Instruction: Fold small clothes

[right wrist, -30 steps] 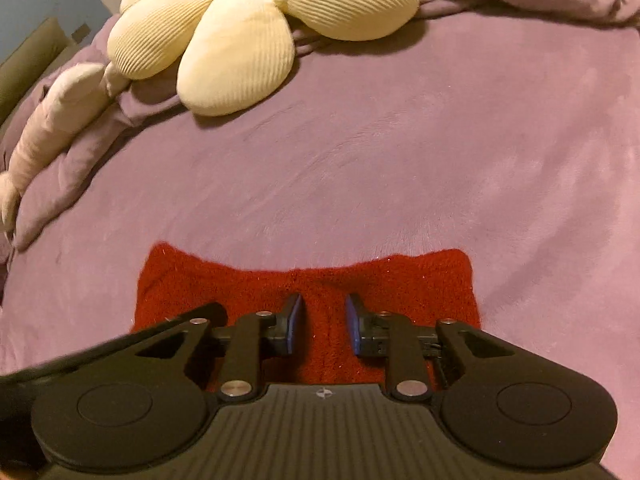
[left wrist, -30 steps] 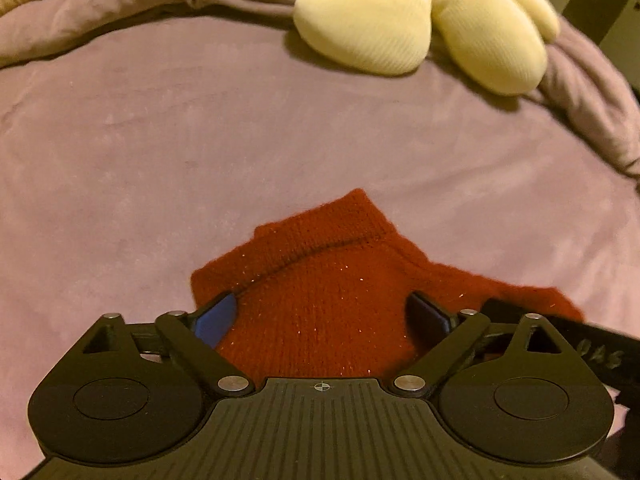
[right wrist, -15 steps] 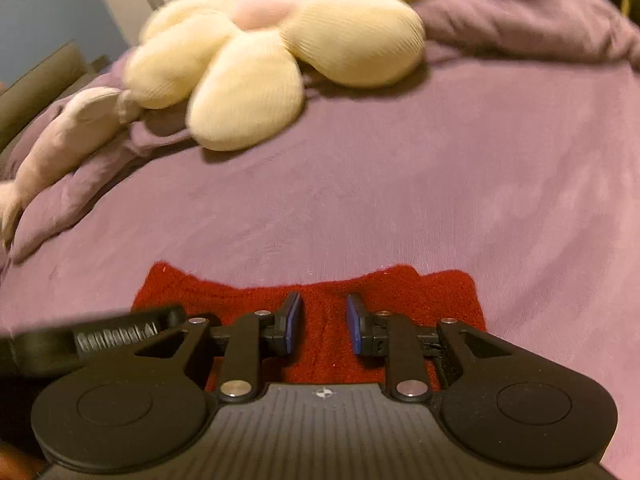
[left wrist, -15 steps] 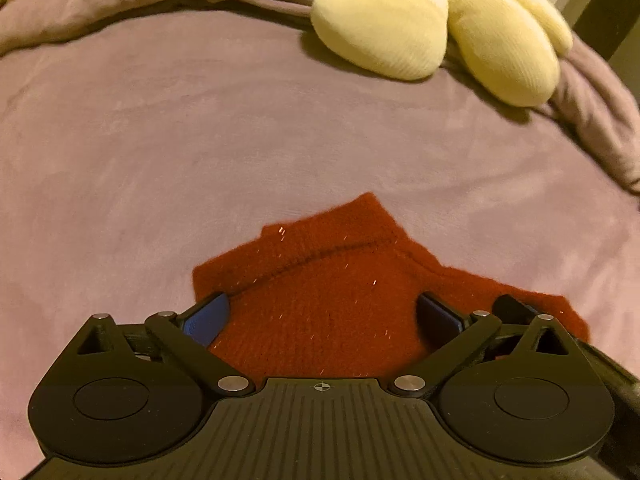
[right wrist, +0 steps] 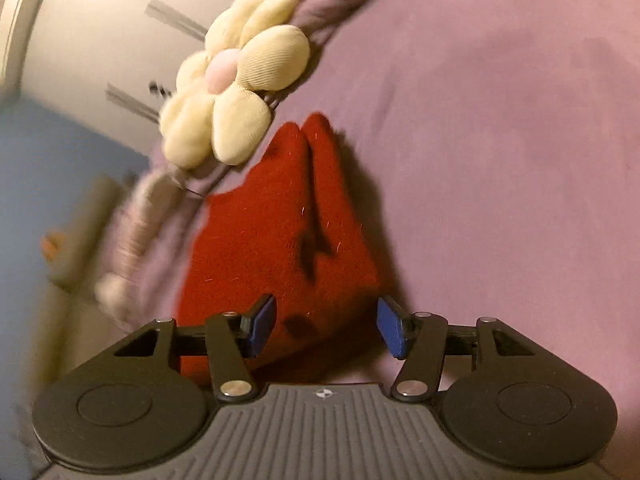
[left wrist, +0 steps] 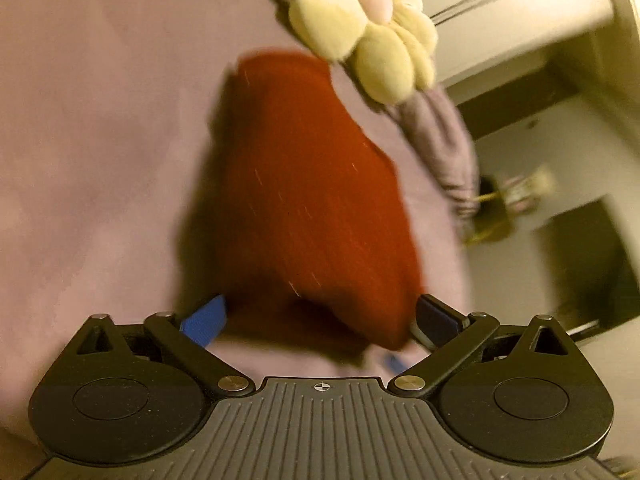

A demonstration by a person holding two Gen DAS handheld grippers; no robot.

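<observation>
The red knit garment [right wrist: 280,236] lies doubled on the purple bed [right wrist: 500,128] near the flower cushion [right wrist: 236,80] (one fold looks done), right tool [right wrist: 326,330] opening, left tool [left wrist: 320,320] spread, both gripping nothing; further folds may remain

You're facing a fuzzy red knit garment [right wrist: 280,248] on a soft matt lilac bedspread [right wrist: 500,140], beside a ribbed cream plush flower [right wrist: 236,80].

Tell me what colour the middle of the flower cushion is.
Pale pink, ringed by cream-yellow petals; the flower cushion shows sharpest in the right wrist view.
</observation>
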